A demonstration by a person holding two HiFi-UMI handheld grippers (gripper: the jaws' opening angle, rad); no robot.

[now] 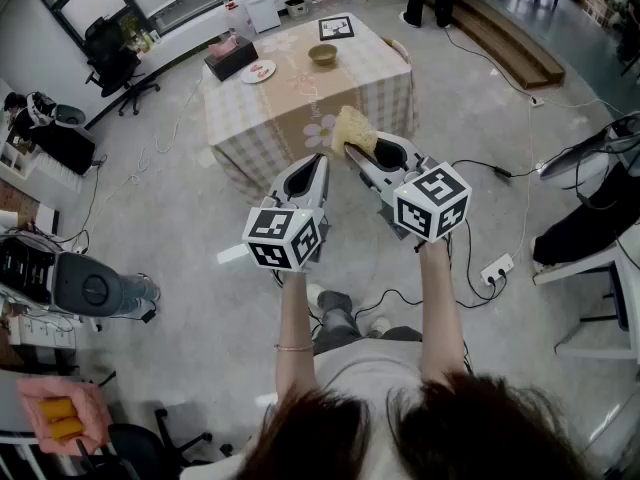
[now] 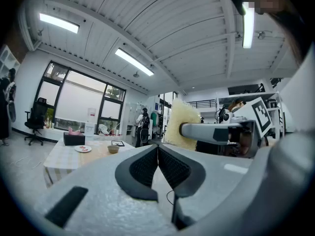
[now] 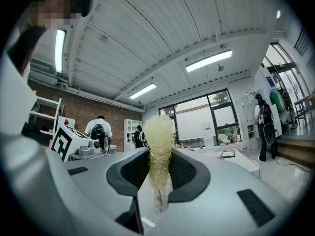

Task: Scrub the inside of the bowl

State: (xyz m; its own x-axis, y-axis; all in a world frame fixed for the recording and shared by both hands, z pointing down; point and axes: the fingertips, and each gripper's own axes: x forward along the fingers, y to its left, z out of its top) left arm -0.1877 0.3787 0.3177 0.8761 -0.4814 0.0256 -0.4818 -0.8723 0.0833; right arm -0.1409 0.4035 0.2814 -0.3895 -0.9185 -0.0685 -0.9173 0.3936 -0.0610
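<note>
My left hand-held gripper [image 2: 157, 150] is pressed together, its two ribbed black pads [image 2: 143, 168] meeting in a thin line with nothing between them. My right hand-held gripper [image 3: 159, 167] is pinching a scrubbing pad [image 3: 158, 136]. The scrubbing pad is a pale yellow mat of loose, wiry fibres. It looks thin where I see it edge-on in the right gripper view, and broad and rounded in the left gripper view. It stands up past the jaw tips. I hold both grippers level in the air, side by side, their smooth grey shells close together. The bowl [image 1: 322, 54] is small, round and tan, and it sits on the worktop [image 1: 385, 63], ahead of both grippers and well apart from them. A pale checked cloth [image 1: 260, 133] covers the worktop, with a flower printed on its hanging side. Near the bowl are a white plate [image 1: 258, 71] with something pink on it, a dark box [image 1: 231, 58] of tissues and a flat square marker card [image 1: 336, 28].
</note>
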